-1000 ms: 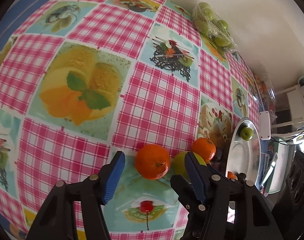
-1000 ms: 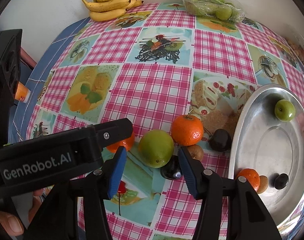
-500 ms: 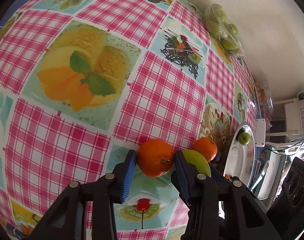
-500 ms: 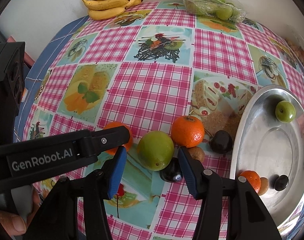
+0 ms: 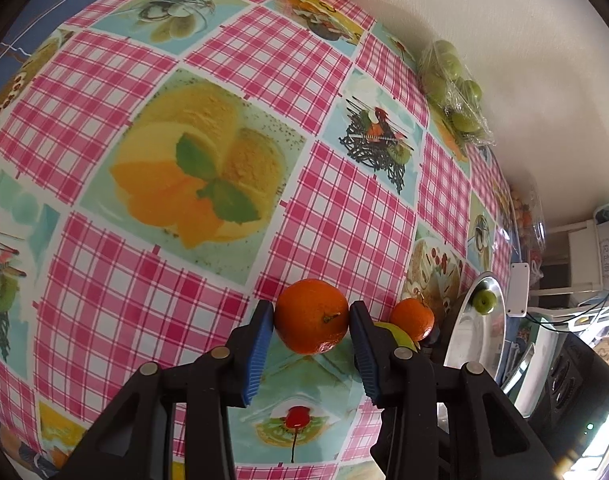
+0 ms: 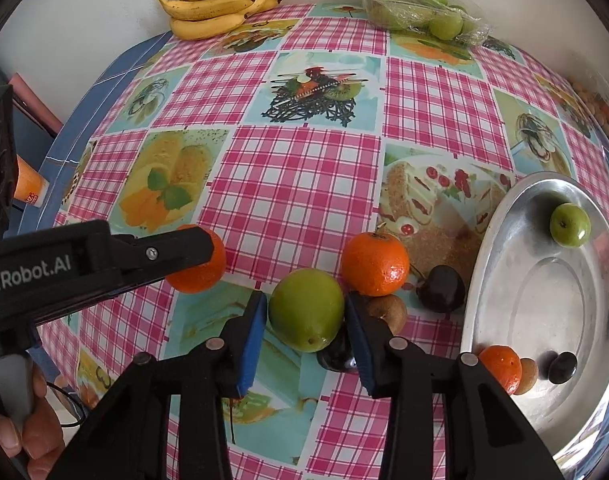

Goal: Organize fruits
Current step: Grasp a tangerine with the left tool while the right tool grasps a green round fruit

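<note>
both grabs look made: the left gripper point(image 5: 310, 326) clamps a mandarin point(image 5: 311, 316) on the tablecloth point(image 5: 344, 220), and the right gripper point(image 6: 306, 316), jaws just closing, pinches the green fruit point(image 6: 306, 309) beside it. next probably comes lifting each toward the metal tray point(image 6: 544, 400), clear of nearby fruit.

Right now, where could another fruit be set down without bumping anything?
Bare cloth lies between the bananas, the bagged fruit and the near cluster. The tray is bare in its middle. It is crowded around the lime, the oranges and the tray's near rim.
</note>
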Demonstrator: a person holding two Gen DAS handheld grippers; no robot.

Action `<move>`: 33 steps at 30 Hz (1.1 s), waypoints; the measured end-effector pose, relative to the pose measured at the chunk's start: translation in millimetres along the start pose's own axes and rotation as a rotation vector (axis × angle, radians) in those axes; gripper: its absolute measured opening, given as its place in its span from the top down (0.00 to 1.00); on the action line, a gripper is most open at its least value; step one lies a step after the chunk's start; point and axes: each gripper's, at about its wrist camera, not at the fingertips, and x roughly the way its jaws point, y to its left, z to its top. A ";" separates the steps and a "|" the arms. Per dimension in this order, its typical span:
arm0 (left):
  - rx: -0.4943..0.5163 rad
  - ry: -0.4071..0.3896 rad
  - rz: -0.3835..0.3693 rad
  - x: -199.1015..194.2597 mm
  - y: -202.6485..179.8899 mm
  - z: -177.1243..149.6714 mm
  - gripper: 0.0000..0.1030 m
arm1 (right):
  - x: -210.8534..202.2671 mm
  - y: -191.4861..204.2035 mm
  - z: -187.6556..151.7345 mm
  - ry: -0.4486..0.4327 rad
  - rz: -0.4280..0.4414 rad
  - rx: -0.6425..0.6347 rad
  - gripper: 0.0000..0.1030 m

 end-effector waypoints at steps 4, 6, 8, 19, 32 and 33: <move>-0.005 -0.003 -0.002 -0.4 0.0 0.1 0.60 | -0.3 -1.0 0.0 0.001 -0.003 0.007 0.61; -0.008 -0.005 -0.004 -0.7 -0.2 0.4 0.60 | -0.7 0.1 -0.2 0.001 -0.006 0.009 0.61; -0.011 -0.007 -0.008 -1.8 0.4 0.7 0.60 | -1.2 1.3 -0.5 0.001 0.000 0.008 0.61; -0.018 -0.058 -0.018 -15.5 1.7 2.1 0.60 | -28.0 1.0 2.4 -0.056 0.043 0.020 0.61; -0.013 -0.117 -0.024 -30.0 -1.0 2.3 0.60 | -58.4 -14.2 3.3 -0.105 0.047 0.083 0.61; -0.010 -0.118 -0.021 -30.3 -1.4 2.0 0.60 | -58.8 -16.8 3.3 -0.103 0.045 0.092 0.61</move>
